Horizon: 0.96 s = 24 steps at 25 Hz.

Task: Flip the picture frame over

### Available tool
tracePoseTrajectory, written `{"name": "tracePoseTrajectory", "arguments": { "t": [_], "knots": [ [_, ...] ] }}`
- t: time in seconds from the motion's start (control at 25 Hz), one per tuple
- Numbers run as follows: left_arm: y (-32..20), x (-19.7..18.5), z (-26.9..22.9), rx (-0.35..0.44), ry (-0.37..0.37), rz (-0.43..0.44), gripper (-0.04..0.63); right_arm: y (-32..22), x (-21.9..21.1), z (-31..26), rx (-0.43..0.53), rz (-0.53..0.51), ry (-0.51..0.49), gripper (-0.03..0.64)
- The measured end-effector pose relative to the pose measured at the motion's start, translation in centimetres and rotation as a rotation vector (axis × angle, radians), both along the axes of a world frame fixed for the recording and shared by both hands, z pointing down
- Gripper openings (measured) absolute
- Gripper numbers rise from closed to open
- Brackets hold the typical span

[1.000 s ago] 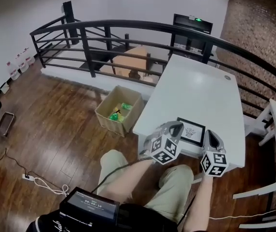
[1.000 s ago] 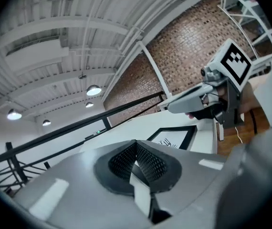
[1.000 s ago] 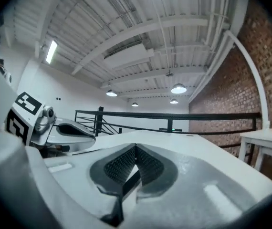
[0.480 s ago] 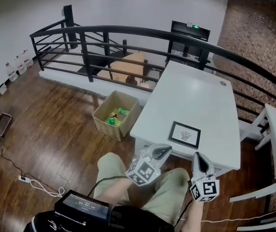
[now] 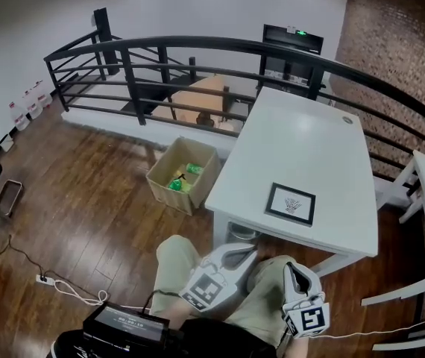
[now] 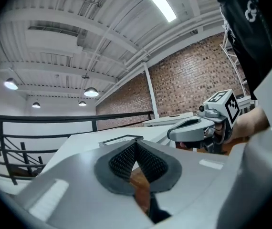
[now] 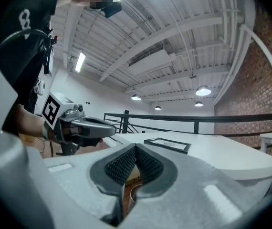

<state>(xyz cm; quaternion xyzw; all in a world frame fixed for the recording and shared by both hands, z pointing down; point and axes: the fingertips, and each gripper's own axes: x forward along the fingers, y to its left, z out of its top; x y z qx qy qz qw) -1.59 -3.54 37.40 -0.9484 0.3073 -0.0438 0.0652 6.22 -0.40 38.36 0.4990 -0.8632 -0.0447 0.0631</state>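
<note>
Here we see the picture frame (image 5: 291, 203) lying flat on the white table (image 5: 302, 133), close to the table's near edge and about midway along it. Its long axis runs roughly along that near edge, a little skewed, so that its left end sits slightly farther from us than its right. It is a landscape rectangle with a thin dark border, a white mat inside and a small dark drawing at the centre, and that pictured side faces up. From both gripper views it shows as a low, thin slab on the tabletop, with nothing touching it.

The left gripper (image 6: 136, 143) has its jaws pressed together with nothing between the ribbed pads. The right gripper (image 7: 136, 147) is likewise closed and empty. Both are held level over the person's lap (image 5: 261, 304), short of the near edge of the table and well apart from the frame, the left one at the left and the right one just beside it.

The rest of the tabletop around the frame is bare, so all four of its edges are open. A black railing (image 5: 197, 51) runs behind the table's far end. On the wooden floor (image 5: 86, 200), a cardboard box (image 5: 197, 155) stands near the table's left side, and a white chair (image 5: 421, 192) stands at its right.
</note>
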Motion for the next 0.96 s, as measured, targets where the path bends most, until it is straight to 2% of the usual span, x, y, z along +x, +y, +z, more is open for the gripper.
{"name": "tracePoseTrajectory", "arguments": {
  "t": [0.24,0.96],
  "knots": [
    [0.1,0.5,0.3,-0.007,-0.006,0.012,0.017,0.0,0.5,-0.3,0.010,-0.008,0.038,-0.008],
    [0.4,1.2,0.4,-0.025,0.006,0.028,0.017,0.0,0.9,0.0,0.001,-0.002,0.050,-0.008]
  ]
}}
